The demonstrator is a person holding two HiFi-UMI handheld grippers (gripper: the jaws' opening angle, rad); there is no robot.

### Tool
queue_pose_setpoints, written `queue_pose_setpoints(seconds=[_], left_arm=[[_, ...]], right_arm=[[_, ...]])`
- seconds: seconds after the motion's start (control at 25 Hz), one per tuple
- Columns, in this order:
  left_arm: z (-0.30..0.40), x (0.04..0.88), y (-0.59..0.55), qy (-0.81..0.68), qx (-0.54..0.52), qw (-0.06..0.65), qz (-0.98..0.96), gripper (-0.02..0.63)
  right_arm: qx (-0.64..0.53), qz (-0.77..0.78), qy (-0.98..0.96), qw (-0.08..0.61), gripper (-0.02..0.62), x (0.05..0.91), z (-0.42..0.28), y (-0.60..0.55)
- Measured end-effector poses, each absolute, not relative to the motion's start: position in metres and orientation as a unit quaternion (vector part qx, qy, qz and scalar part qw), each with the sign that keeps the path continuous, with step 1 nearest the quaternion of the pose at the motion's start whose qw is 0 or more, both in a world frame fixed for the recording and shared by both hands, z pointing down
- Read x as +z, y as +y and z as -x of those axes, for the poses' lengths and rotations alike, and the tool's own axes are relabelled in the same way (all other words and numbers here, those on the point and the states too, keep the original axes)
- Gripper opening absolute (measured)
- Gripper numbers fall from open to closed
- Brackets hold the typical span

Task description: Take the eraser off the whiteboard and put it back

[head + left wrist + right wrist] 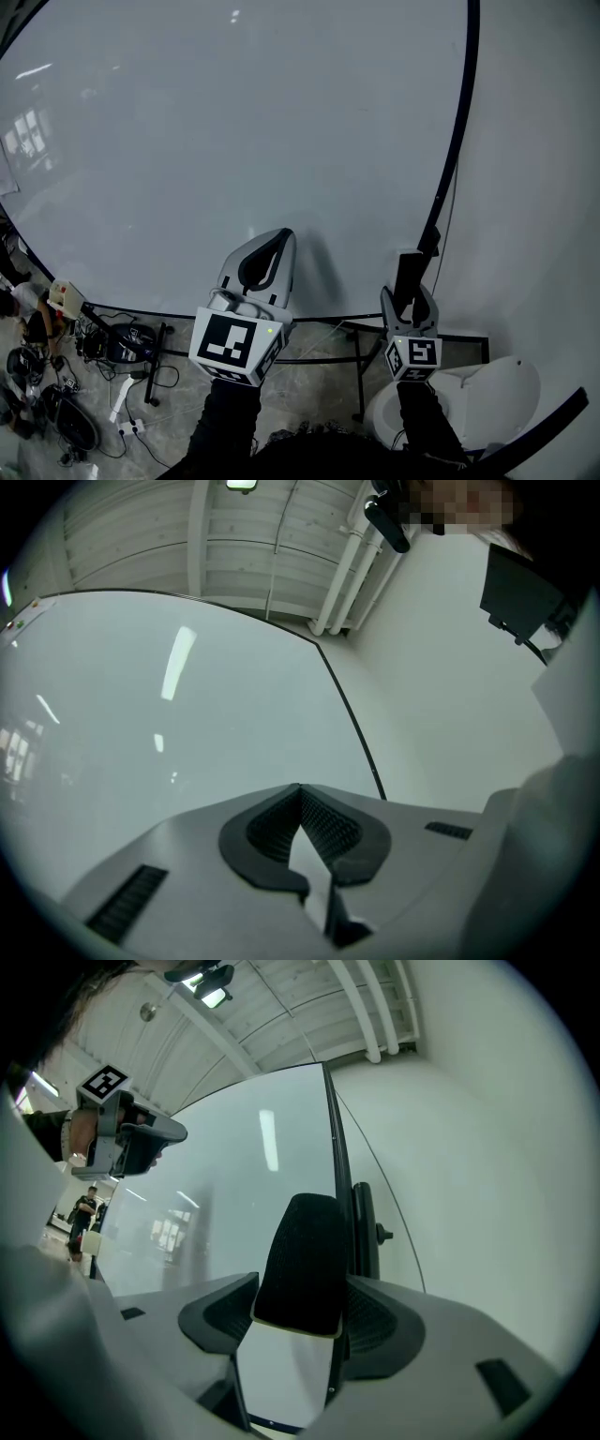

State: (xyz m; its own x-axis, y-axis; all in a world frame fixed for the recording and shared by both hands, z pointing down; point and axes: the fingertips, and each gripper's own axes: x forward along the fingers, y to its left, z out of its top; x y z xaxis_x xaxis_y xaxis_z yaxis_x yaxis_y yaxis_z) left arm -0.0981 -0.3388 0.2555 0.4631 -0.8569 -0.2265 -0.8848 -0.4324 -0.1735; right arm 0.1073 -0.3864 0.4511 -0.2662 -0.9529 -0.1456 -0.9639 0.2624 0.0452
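Two grippers | right gripper [302, 1302]: jaws wide, clamped across the eraser [305, 1255], probably for setting it back | eraser: off the whiteboard [234, 141], near its right frame edge | left gripper [300, 794]: closed, empty, idle before the whiteboard

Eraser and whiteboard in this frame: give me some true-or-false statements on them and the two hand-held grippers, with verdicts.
1. The right hand-held gripper has the eraser between its jaws. True.
2. The left hand-held gripper holds a marker. False: its jaws are together at the tips with nothing between them.
3. The whiteboard is covered in writing. False: the part in view is blank, showing only reflections of lights.
4. The eraser has a black pad on a white body. True.
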Motion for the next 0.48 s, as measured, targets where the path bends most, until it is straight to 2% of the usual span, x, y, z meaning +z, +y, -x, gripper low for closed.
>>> queue_pose_setpoints(seconds=[0.48], left_arm=[[0.098, 0.261, -0.342, 0.514, 0.049, 0.131, 0.846, 0.006]], right_arm=[[0.043, 0.616, 0.787, -0.003, 0.285, 0.475, -0.1, -0.403]])
